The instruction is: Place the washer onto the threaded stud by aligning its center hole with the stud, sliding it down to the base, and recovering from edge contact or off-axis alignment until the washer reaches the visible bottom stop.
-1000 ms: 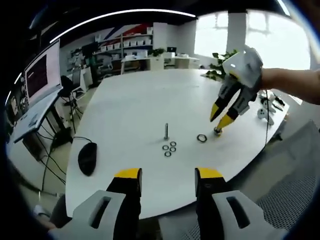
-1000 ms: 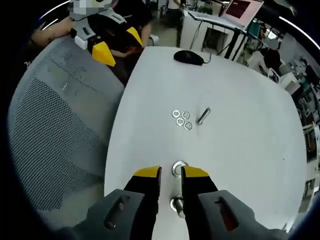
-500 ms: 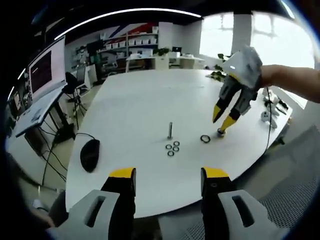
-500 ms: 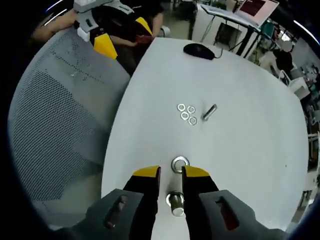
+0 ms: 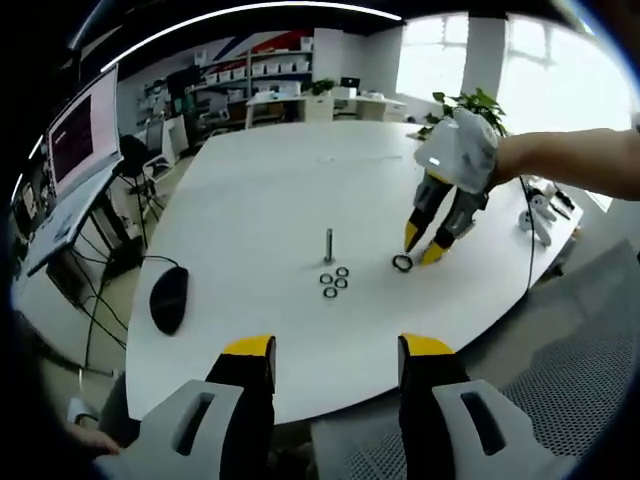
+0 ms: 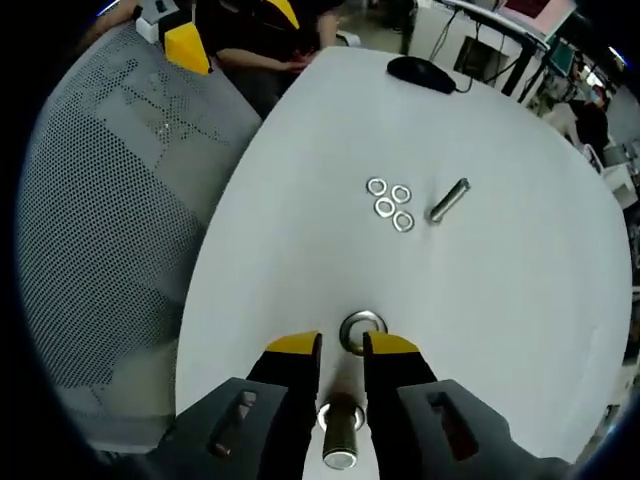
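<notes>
Start with what sits nearest your right gripper [image 6: 341, 345]: its jaws stand slightly apart with nothing pinched between them, and a short metal cylinder [image 6: 338, 438] lies in the gap low between the fingers; whether it is a nut or a sleeve is hard to tell. Just past the yellow tips lies the washer [image 6: 362, 331], flat on the white table [image 6: 520, 300], with its near edge at the tips. That is your pickup. To do it well, come down so one tip goes at the outer rim and the other at the hole or the far rim, and close gently; a flat ring on a smooth top will likely skid if you push it sideways.

Your left gripper [image 5: 335, 350] hangs wide open and empty, well back at the near edge of the table. Keep it clear.

Farther on, four small washers [image 6: 390, 204] lie clustered together, and just beside them stands the stud [image 6: 447, 200], upright on the table. Once you hold the washer, carry it level over the stud's top, centre the hole, then lower it. If it catches on an edge, lift slightly, level it and try again rather than forcing it.

Beyond that a computer mouse [image 6: 423, 71] rests near the far edge.
</notes>
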Demonstrator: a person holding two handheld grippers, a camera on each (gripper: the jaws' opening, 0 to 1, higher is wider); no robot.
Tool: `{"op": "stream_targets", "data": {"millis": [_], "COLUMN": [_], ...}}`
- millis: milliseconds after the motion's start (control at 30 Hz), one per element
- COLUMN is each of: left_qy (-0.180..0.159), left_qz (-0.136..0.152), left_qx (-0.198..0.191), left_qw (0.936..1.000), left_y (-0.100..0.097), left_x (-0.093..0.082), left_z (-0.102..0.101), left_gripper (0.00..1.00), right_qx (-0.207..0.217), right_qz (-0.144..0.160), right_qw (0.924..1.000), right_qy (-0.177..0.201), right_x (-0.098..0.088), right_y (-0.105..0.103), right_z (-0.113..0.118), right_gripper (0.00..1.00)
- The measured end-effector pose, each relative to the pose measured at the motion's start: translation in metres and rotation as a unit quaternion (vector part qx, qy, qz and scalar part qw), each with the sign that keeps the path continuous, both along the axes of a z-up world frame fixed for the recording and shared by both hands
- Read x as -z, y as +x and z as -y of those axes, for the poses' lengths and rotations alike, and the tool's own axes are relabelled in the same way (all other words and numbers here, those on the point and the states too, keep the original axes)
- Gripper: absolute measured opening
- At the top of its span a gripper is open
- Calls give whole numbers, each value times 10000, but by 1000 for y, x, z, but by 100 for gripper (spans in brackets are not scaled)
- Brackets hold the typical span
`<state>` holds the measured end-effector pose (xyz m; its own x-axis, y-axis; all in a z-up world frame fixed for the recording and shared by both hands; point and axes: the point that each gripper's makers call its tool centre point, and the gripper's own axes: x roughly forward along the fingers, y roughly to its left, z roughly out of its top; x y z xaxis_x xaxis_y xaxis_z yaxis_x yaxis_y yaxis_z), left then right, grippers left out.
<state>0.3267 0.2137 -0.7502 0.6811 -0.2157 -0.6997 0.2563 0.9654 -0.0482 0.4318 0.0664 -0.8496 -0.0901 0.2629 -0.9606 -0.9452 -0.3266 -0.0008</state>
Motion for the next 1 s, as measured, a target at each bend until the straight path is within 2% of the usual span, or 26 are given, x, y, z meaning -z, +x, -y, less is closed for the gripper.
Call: {"op": "stream_targets", "data": {"millis": [133, 233, 400, 633, 833, 933, 1000], "left_qy": [-15, -59, -115, -128, -137, -142, -146], "left_qz": [122, -25, -76, -90, -132, -133, -125], "left_qx": [19, 0, 19, 33, 52, 34, 30], "left_qw": [9999, 10000, 9999, 9999, 9998, 9998, 9998], "left_y": [2, 0, -1, -1, -2, -2, -2], "left_x": [-5, 0, 1, 2, 3, 3, 3], "left_z": [2, 3, 4, 4, 4, 5, 4], "left_gripper": [45, 45, 44, 43, 43, 43, 43], "right_qx": [-79, -86, -142, -72, 173, 118, 208], "right_qz": [-59, -77, -53, 22, 87, 187, 111], "right_qw": [9999, 9998, 9994, 9998, 9997, 9996, 9996], "right_qy": [-138, -184, -312, -185, -180, -159, -158], "right_x": [9, 13, 21, 19, 19, 19, 20], "right_y": [0, 0, 1, 4, 7, 10, 9], "right_z": [0, 0, 4, 2, 0, 0, 0], "right_gripper": [18, 18, 17, 14, 11, 8, 7]}}
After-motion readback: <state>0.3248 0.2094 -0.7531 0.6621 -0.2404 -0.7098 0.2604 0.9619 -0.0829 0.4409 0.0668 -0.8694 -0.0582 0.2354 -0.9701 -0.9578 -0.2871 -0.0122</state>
